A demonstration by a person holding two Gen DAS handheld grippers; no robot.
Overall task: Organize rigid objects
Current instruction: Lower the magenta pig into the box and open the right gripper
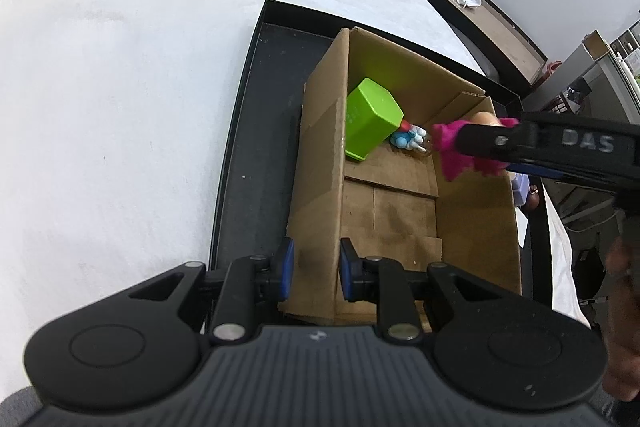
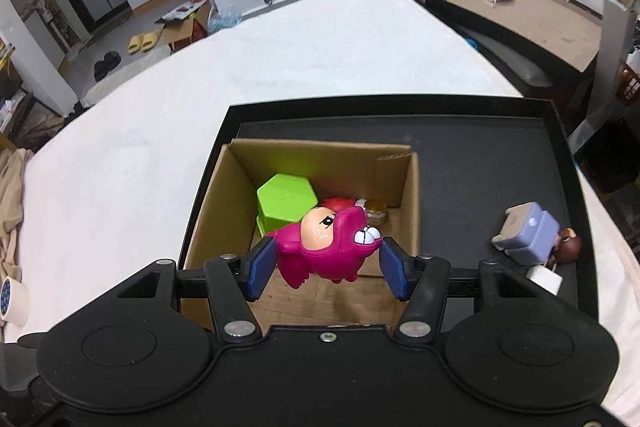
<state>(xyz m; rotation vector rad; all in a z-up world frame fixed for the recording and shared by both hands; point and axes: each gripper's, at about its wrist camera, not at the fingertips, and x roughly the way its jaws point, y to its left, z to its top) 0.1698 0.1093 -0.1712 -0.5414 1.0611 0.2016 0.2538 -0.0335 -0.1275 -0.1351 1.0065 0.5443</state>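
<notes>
White cloth covers the desk (image 2: 120,163), and on it sits a shallow black tray (image 2: 480,115) carrying an open cardboard box (image 2: 412,195).

Seen from the right wrist, the right hand-held gripper (image 2: 326,265) hangs over the near part of the box, its blue pads (image 2: 262,267) pinching a magenta toy figure (image 2: 324,247) from both sides. The figure has a peach face and bulging white eyes and sits between the fingers, above the box floor. Just beyond it, inside the box, a lime-green hexagonal block (image 2: 286,205) leans at the far left, with a small red and blue toy (image 2: 340,203) beside it on the right.

From the left wrist, the left hand-held gripper (image 1: 316,269) is pressed together on the near left wall of the box, one pad outside and one inside.

Outside the box, on the right part of the tray, lies a lilac block-shaped toy (image 2: 528,233) touching a small brown figure (image 2: 566,249).
</notes>
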